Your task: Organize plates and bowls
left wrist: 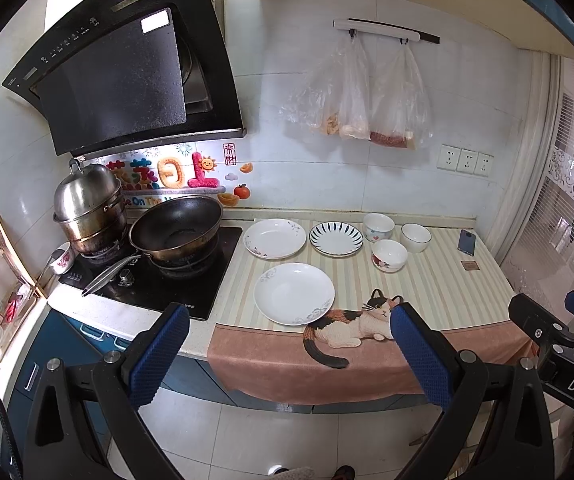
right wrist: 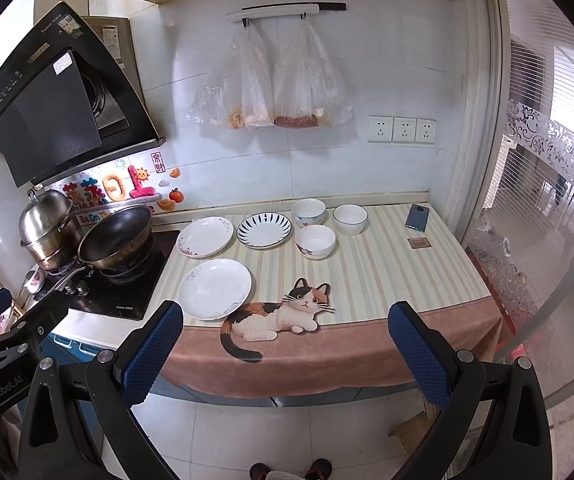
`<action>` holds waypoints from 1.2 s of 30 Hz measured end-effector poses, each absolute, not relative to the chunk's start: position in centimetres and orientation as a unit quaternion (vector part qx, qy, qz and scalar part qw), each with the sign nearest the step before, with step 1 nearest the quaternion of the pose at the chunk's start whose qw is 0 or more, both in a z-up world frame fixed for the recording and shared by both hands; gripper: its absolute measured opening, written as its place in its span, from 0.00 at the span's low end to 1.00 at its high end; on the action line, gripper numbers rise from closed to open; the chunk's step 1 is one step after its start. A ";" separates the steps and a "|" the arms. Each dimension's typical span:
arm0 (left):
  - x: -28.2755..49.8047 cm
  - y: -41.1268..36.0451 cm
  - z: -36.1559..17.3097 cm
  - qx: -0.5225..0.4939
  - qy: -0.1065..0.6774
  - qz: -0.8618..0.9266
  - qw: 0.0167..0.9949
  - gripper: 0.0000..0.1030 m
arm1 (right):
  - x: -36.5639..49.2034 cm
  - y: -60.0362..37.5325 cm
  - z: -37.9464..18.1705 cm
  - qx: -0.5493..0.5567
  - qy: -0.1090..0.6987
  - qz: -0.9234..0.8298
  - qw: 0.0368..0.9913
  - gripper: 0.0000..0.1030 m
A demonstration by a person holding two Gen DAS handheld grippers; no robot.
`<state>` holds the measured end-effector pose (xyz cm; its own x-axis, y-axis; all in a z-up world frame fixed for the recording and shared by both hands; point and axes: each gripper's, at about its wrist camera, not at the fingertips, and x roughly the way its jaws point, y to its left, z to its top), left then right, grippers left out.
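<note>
Blue-padded left gripper [left wrist: 289, 354] fills the near foreground, jaws spread wide, nothing between them, held short of the counter edge. Right gripper [right wrist: 285, 354] likewise wide apart and empty, also off the counter. Striped cat mat [right wrist: 387, 272] covers the counter, its pink edge hanging over the front. On it: white plate [left wrist: 294, 298] nearest the front; floral plate [left wrist: 274, 238] behind it, just beside the stove [left wrist: 159, 280]; blue-striped plate [left wrist: 336, 238] to the right of that. Three bowls grouped close together further right: heart-pattern bowl [left wrist: 378, 227] at the back, plain rimmed bowl [left wrist: 416, 237] beside it, red-flower bowl [left wrist: 389, 255] in front. All six pieces lie separate, none stacked. Phone [left wrist: 467, 242] lies flat, right of the bowls. Wok [left wrist: 175, 228] and steel steamer pot [left wrist: 87, 208] on the stove.
</note>
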<state>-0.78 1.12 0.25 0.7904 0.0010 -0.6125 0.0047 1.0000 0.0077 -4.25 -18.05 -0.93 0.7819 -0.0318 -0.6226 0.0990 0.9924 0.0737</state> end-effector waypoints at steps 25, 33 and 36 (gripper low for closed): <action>-1.1 1.3 0.9 0.004 0.323 0.001 0.946 1.00 | -3.9 -18.0 -0.5 0.055 0.329 -0.033 0.942 1.00; -0.7 1.2 0.9 0.006 0.323 0.000 0.946 1.00 | -3.5 -17.8 -0.9 0.058 0.330 -0.032 0.942 1.00; -0.7 1.1 0.8 0.005 0.323 0.000 0.946 1.00 | -3.3 -17.7 -1.1 0.063 0.332 -0.034 0.941 1.00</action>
<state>-0.70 1.12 0.75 0.7915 0.0038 -0.6111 0.0028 0.9999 0.0098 -3.26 -17.65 -1.12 0.7774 -0.0216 -0.6286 0.1048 0.9899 0.0957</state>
